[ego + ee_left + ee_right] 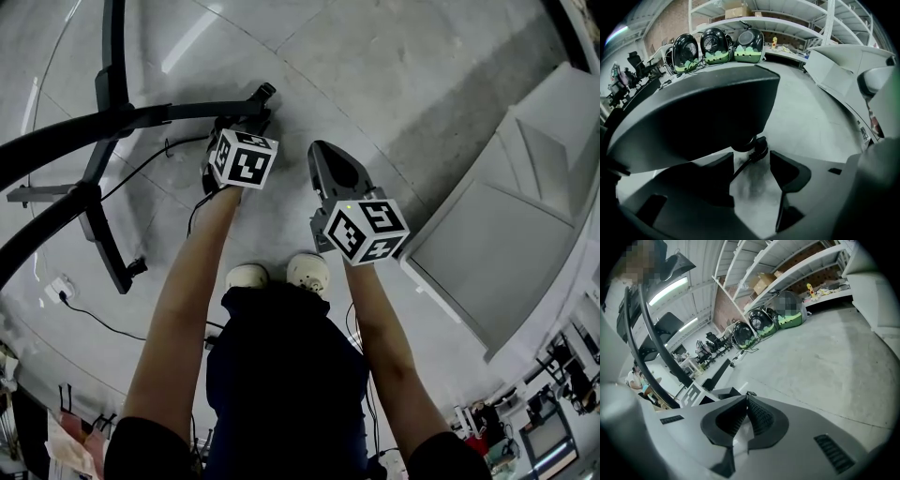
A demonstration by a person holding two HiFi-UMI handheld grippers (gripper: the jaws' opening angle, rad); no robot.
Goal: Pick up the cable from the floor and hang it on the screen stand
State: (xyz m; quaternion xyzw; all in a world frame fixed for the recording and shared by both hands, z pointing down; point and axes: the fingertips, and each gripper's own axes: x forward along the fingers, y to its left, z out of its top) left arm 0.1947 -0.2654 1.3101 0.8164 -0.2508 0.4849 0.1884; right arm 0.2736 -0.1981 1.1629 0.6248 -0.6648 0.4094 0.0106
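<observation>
The black screen stand (pixel 187 111) spreads its legs over the grey floor at the upper left. A thin black cable (pixel 141 169) trails across the floor beneath it. My left gripper (pixel 240 122) points steeply down at the tip of one leg. In the left gripper view its jaws (pixel 752 161) stand open, and the cable's black plug (pixel 758 147) lies just ahead of them under the stand's leg (pixel 693 108). The cord runs back between the pads without touching them. My right gripper (pixel 322 150) hovers to the right, shut (pixel 746 397) on nothing.
A large pale grey cabinet (pixel 506 216) lies at the right. The person's two shoes (pixel 307 270) stand just behind the grippers. A white plug block (pixel 58 289) with another cord sits at the left. Round green-and-black cases (pixel 715 44) and shelving stand far off.
</observation>
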